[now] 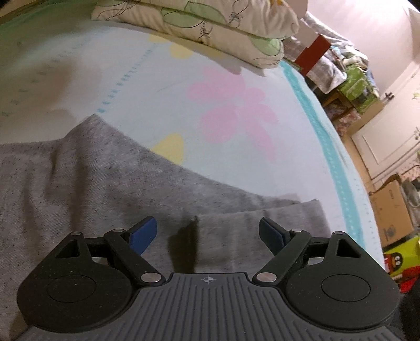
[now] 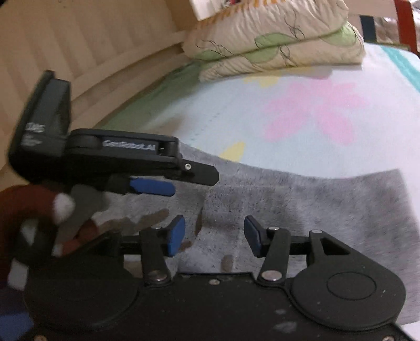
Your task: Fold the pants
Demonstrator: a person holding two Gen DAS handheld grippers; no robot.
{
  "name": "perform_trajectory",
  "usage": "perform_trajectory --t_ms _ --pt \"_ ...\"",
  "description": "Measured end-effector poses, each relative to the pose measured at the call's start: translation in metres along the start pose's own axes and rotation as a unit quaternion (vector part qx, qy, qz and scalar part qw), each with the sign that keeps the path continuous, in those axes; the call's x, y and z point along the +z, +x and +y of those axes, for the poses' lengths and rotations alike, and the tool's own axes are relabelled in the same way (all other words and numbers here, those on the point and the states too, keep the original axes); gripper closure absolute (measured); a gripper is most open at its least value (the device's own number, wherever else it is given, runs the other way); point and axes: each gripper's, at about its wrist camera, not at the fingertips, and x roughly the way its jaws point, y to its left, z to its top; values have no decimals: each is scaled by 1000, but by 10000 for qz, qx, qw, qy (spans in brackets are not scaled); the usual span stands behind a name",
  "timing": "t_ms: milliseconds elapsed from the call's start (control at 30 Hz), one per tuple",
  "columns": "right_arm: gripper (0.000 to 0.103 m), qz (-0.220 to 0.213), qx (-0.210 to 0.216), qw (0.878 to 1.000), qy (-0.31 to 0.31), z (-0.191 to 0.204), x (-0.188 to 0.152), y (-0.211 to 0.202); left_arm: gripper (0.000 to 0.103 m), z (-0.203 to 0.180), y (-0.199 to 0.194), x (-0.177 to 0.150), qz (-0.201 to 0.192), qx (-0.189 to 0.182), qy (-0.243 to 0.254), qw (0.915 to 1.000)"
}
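Grey pants lie spread on a bed sheet with pink and yellow flowers. In the left wrist view my left gripper is open and empty just above the pants, near a folded edge. In the right wrist view my right gripper is open and empty over the same grey pants. The left gripper shows side-on at the left of the right wrist view, close above the cloth, held by a hand in a red sleeve.
A folded floral quilt lies at the far end of the bed; it also shows in the right wrist view. A wooden headboard stands at the left. Cardboard boxes and clutter stand beyond the bed's right edge.
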Motion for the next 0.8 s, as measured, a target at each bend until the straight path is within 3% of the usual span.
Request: perform_trajectory --t_ms 167,200,233,267,333,400,467,533,600,667,700,800 --pt "51 -36 -635 9976 255 -37 -8 -40 18 -14 14 -9 199 -95 123 9997" --pt "58 50 -846 9958 340 -46 -9 -42 18 -18 20 -13 291 -126 175 9993" --pt "76 149 -1102 9928 449 -54 -12 -42 18 -22 24 -17 369 -156 218 9990" --pt "84 297 -1387 9878 636 -66 -16 -41 18 -27 29 -21 448 -186 287 9984" --pt "92 750 -1900 9721 1157 -91 -26 -34 18 -36 38 -31 593 -177 510 9968" --pt "102 1085 -1983 9529 2023 -119 -37 -31 18 -43 47 -41 733 -71 809 9940" --pt "103 1072 -1837 9484 2351 -128 -32 -40 17 -46 53 -49 706 81 1185 9904" --pt "92 905 -1697 9569 2175 -127 -21 -54 12 -50 54 -52 699 180 1425 9872" --pt "88 493 -1389 9674 2059 -129 -12 -76 10 -48 57 -52 750 209 1437 9866" --pt "74 127 -1296 9715 1983 -135 0 -89 9 -45 59 -50 731 165 1364 9878" --pt "67 30 -1333 9730 1884 -139 6 -89 7 -44 59 -49 730 139 1328 9884" --pt "64 118 -1304 9773 1663 -160 15 -77 6 -42 60 -49 723 112 1323 9885"
